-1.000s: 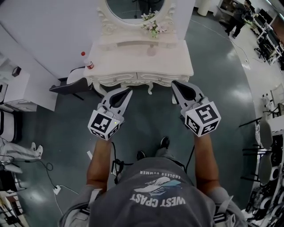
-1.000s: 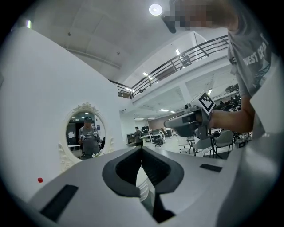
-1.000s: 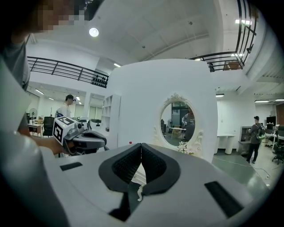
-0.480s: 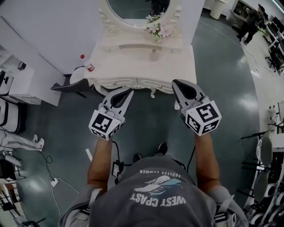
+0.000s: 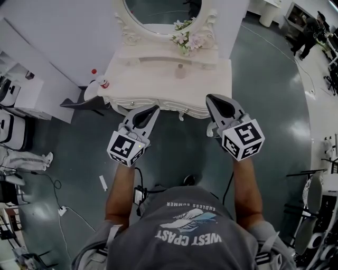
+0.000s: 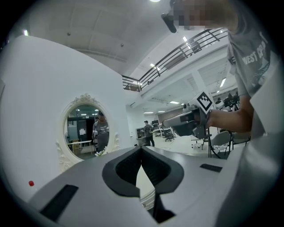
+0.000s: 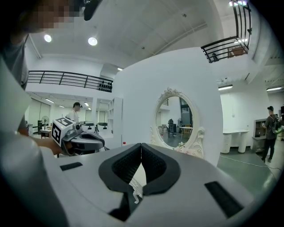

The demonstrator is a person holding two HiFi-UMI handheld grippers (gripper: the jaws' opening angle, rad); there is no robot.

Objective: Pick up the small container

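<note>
A small pale container (image 5: pixel 180 71) stands on the white dressing table (image 5: pixel 142 84), near the back below the flowers; it is small and faint in the head view. My left gripper (image 5: pixel 153 108) hangs in front of the table's front edge, shut with nothing in it. My right gripper (image 5: pixel 210 98) is level with it to the right, also shut and empty. In the left gripper view my left gripper (image 6: pixel 142 149) has its jaws met at the tip, and the right gripper (image 6: pixel 184 124) shows beyond. In the right gripper view my right gripper (image 7: pixel 141 145) is likewise shut.
An oval mirror (image 5: pixel 158 10) and a bunch of flowers (image 5: pixel 186 41) stand at the table's back. A red-capped bottle (image 5: pixel 101 83) sits at its left corner. A dark seat (image 5: pixel 79 103) and white cabinets (image 5: pixel 21 89) lie left. Cables (image 5: pixel 58 211) run on the floor.
The dressing table has drawn lower and nearer in the head view as the person steps toward it. Both grippers keep the same shut pose in front of the body.
</note>
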